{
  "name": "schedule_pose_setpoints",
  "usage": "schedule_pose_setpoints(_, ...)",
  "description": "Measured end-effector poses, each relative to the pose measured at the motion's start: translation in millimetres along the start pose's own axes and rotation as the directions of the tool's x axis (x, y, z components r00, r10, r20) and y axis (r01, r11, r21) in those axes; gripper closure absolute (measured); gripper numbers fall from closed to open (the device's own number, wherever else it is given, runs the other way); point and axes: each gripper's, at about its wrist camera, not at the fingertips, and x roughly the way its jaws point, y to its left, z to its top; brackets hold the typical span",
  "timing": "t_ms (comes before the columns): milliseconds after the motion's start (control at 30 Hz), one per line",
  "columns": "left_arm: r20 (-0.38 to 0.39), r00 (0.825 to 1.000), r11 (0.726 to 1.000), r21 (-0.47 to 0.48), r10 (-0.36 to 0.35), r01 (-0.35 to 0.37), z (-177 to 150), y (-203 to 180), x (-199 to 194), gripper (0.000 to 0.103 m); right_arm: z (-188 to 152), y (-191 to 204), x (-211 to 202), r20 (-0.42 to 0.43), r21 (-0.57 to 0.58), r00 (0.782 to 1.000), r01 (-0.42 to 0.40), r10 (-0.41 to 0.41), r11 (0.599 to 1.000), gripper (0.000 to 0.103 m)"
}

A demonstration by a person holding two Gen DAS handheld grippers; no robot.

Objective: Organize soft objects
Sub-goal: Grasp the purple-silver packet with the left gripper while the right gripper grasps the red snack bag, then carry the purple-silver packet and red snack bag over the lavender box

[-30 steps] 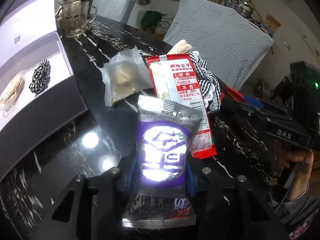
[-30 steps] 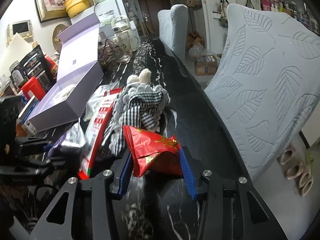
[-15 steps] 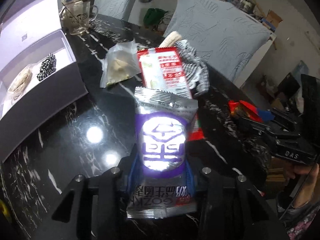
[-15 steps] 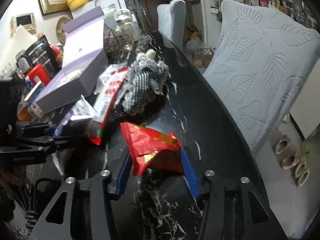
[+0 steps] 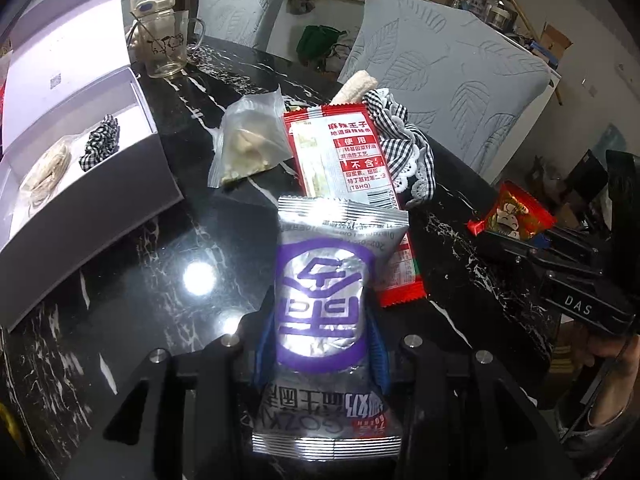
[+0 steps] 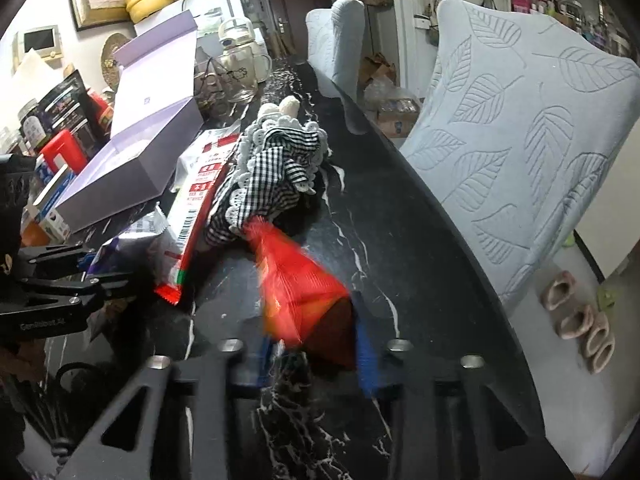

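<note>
My left gripper (image 5: 320,344) is shut on a silver and purple snack packet (image 5: 324,280), held above the black marble table (image 5: 132,280). My right gripper (image 6: 316,356) is shut on a red snack packet (image 6: 300,284), which looks blurred; it also shows in the left wrist view (image 5: 516,212). On the table lie a long red snack packet (image 5: 344,160), a black-and-white checked cloth with lace trim (image 5: 404,148), a clear bag of pale pieces (image 5: 248,144) and a cream plush piece (image 5: 354,86).
An open lilac box (image 5: 100,184) at the left holds a checked scrunchie (image 5: 100,142) and a pale coil (image 5: 46,172). A glass mug (image 5: 166,46) stands at the back. Two covered chairs (image 5: 448,80) stand along the far edge.
The right gripper has swung the red packet back toward the checked cloth. The left gripper with the silver packet has shifted a little; the view has tilted slightly.
</note>
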Motion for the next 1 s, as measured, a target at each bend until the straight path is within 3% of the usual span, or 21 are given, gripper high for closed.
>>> schedule_pose_setpoints(267,-0.003,1.0,1.0,0.002,-0.025,0.025,-9,-3,-9,0.07,-4,1,-6,0.003,0.006,1.0,-0.013,0.013,1.0,0.073)
schedule_pose_setpoints(533,0.024,0.994,0.993,-0.042,-0.106,0.107,-22,-9,-30,0.07,-13,17,-14,-0.016,-0.005,0.995,-0.101,0.101,0.995,0.073)
schedule_pose_setpoints(1000,0.146,0.987,0.994,-0.086,-0.062,0.075,-33,6,-86,0.07,-10,87,-30,-0.018,-0.129,0.962,-0.274,0.274,0.953,0.073)
